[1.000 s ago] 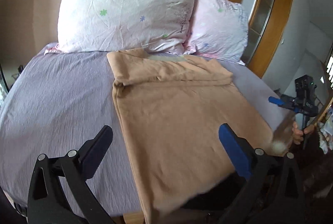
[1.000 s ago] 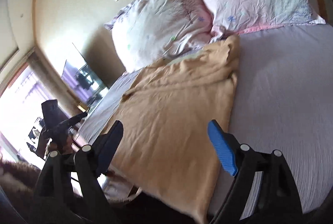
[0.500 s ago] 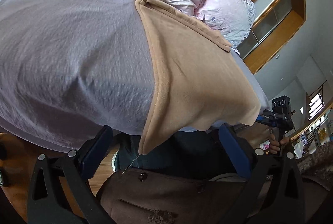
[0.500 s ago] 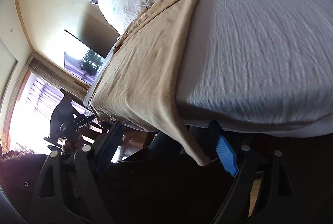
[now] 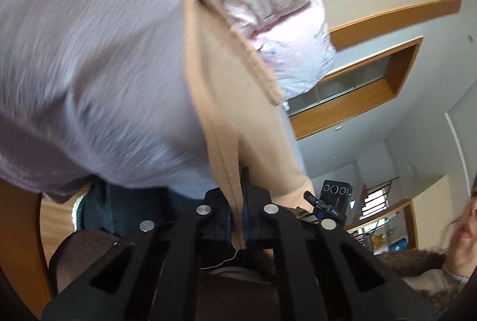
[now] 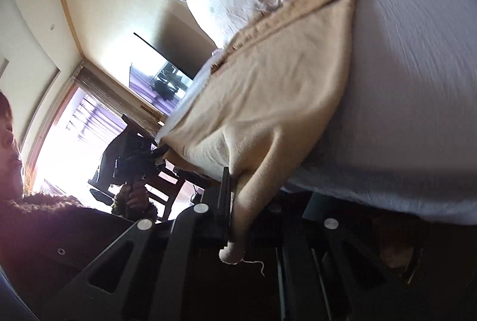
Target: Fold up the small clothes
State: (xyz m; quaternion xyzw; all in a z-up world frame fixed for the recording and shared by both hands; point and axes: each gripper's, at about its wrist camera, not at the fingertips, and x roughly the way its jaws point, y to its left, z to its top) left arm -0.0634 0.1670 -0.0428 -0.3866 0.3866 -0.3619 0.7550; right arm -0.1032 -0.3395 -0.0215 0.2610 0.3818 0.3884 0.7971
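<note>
A tan garment lies spread on the bed, its far end folded over near the pillows and its near edge hanging over the bed's foot. My left gripper is shut on the garment's near left corner, the cloth pinched between the jaws. My right gripper is shut on the near right corner of the garment, with a loose thread dangling below. Each gripper shows small in the other's view, the right in the left wrist view, the left in the right wrist view.
The bed has a lilac-grey sheet. Two floral pillows lean at the head. A wooden door frame stands to the right, a bright window to the left. The person's dark coat and face are close behind the grippers.
Both grippers dropped to the bed's foot edge, moved in on the hanging corners and shut on them. They were open and apart from the cloth before.
</note>
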